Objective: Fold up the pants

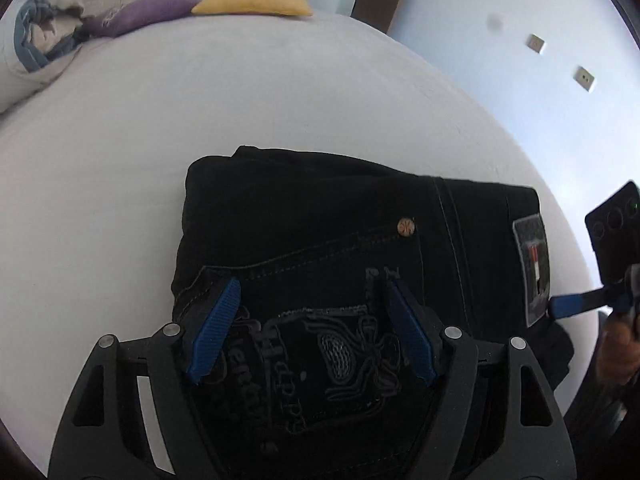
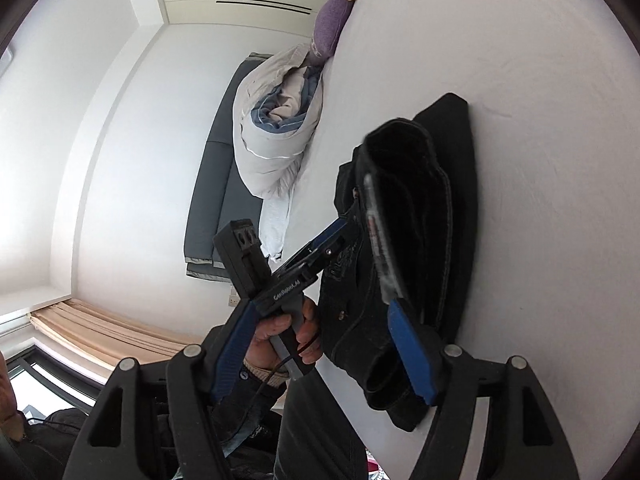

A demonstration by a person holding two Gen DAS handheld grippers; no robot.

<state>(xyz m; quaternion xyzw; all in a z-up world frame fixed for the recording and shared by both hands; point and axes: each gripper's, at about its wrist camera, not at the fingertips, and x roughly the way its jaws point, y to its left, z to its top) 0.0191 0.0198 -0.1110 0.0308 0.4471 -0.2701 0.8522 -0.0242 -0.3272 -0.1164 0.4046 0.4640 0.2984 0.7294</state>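
Note:
Black jeans (image 1: 320, 216) lie folded in a compact stack on the white bed (image 1: 240, 100), back pocket embroidery and a waistband patch (image 1: 532, 268) facing up. My left gripper (image 1: 312, 286) hovers open just over the embroidered pocket, with nothing pinched between its blue fingers. In the right wrist view the jeans (image 2: 424, 208) show edge-on, and my right gripper (image 2: 320, 308) stands open at the waistband end, one blue finger (image 2: 408, 344) lying alongside the denim. A hand (image 2: 280, 332) holds the left gripper (image 2: 332, 246) over the stack.
A yellow pillow (image 1: 256, 0) and a purple pillow (image 1: 144, 12) lie at the far end of the bed, with a rolled duvet (image 1: 36, 44) beside them. The bed's edge runs close to the jeans on the right, by a wall with sockets (image 1: 584, 78).

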